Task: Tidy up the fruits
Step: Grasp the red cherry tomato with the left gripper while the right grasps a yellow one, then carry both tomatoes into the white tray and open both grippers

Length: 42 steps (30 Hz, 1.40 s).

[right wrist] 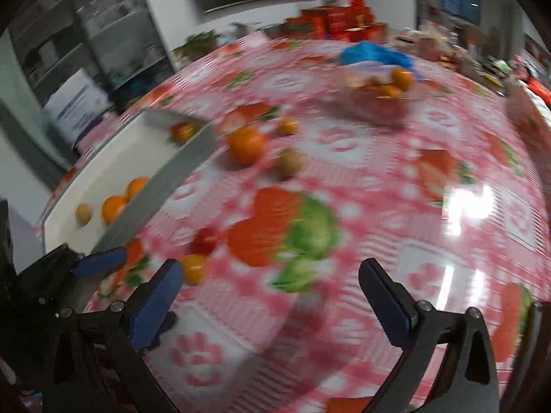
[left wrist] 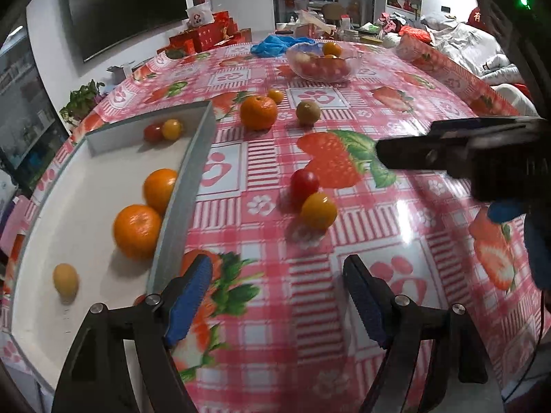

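So the left gripper (left wrist: 277,296) has its blue pads spread wide w/ nothing between them, just tablecloth (left wrist: 344,110) underneath. Right gripper (right wrist: 270,296) is same deal, fingers apart and empty, tho that view is super blurry. Fruit situation: the white tray (left wrist: 86,186) on the left already has two big oranges (left wrist: 137,231) touching each other against its grey right wall, a small tan fruit (left wrist: 65,280) near the front, and a red + yellow cherry tomato pair (left wrist: 163,130) in the back corner. Loose on the cloth, just ahead of the left gripper: a red cherry tomato (left wrist: 303,182) touching a yellow one (left wrist: 319,210). Farther back there's an orange (left wrist: 258,112), a tiny orange fruit (left wrist: 275,95) beside it, and prob a kiwi (left wrist: 308,112). Glass bowl (left wrist: 323,60) w/ more fruit sits at the far end, blue plastic bag (left wrist: 279,44) just behind it.
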Each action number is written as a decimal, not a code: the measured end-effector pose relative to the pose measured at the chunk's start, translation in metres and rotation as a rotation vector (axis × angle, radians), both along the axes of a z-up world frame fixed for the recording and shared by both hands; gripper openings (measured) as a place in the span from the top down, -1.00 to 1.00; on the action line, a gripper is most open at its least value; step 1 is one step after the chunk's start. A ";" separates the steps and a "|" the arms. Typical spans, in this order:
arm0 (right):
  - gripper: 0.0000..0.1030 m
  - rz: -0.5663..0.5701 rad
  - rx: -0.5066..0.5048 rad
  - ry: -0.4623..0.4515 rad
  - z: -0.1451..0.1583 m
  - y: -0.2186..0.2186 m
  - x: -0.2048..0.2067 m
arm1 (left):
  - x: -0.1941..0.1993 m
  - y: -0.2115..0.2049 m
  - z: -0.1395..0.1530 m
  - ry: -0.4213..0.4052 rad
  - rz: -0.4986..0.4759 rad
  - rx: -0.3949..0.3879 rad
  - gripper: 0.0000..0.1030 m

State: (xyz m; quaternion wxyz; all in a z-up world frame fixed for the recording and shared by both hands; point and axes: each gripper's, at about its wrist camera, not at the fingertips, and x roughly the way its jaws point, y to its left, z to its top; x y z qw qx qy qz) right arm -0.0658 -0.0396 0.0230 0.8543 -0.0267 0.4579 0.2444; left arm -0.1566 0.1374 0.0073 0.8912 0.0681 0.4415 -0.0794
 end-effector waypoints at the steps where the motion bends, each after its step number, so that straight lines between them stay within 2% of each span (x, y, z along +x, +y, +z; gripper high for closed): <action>1: -0.88 0.010 -0.015 0.001 -0.002 0.010 -0.003 | -0.001 0.003 0.001 0.003 -0.003 -0.012 -0.54; 5: -0.49 0.035 -0.016 0.063 -0.018 0.033 -0.003 | -0.013 0.008 0.006 -0.008 0.007 -0.023 -0.54; 8: -0.23 0.040 -0.052 0.034 -0.016 0.042 -0.007 | -0.017 0.011 0.006 -0.003 0.012 -0.038 -0.54; 9: 0.10 0.048 -0.046 0.033 -0.015 0.043 -0.008 | -0.017 0.011 0.007 -0.001 0.012 -0.040 -0.54; 11: 0.55 0.072 -0.004 0.054 -0.015 0.043 -0.009 | -0.016 0.011 0.008 0.006 0.018 -0.038 -0.54; 14: 0.55 0.038 0.037 0.050 -0.013 0.027 -0.008 | -0.014 0.009 0.014 0.003 0.025 -0.041 -0.54; 17: 0.55 -0.009 0.119 0.061 -0.006 -0.005 -0.002 | -0.009 0.005 0.024 -0.010 0.025 -0.050 -0.54; 20: 0.55 -0.061 0.130 0.060 -0.001 -0.031 0.001 | 0.006 -0.003 0.029 0.008 0.011 -0.087 -0.54; 23: 0.55 -0.117 0.156 0.082 -0.003 -0.058 0.001 | 0.024 -0.015 0.025 0.028 0.011 -0.087 -0.54; 29: 0.55 -0.156 0.166 0.088 -0.007 -0.079 -0.005 | 0.053 -0.036 0.010 0.069 0.024 -0.059 -0.53; 30: 0.55 -0.158 0.170 0.088 -0.007 -0.081 -0.005 | 0.055 -0.037 0.008 0.071 0.028 -0.048 -0.48; 32: 0.55 -0.160 0.172 0.086 -0.006 -0.082 -0.006 | 0.061 -0.039 0.001 0.097 0.040 -0.039 -0.20; 34: 0.55 -0.161 0.177 0.085 -0.006 -0.083 -0.005 | 0.065 -0.038 0.001 0.097 0.057 -0.057 -0.11; 35: 0.55 -0.163 0.178 0.086 -0.006 -0.083 -0.005 | 0.066 -0.037 0.001 0.097 0.066 -0.061 0.14; 38: 0.55 -0.162 0.179 0.086 -0.005 -0.081 -0.005 | 0.071 -0.038 0.003 0.116 0.065 -0.074 0.55; 42: 0.55 -0.158 0.179 0.085 -0.002 -0.079 -0.005 | 0.071 -0.033 0.004 0.133 0.070 -0.118 0.57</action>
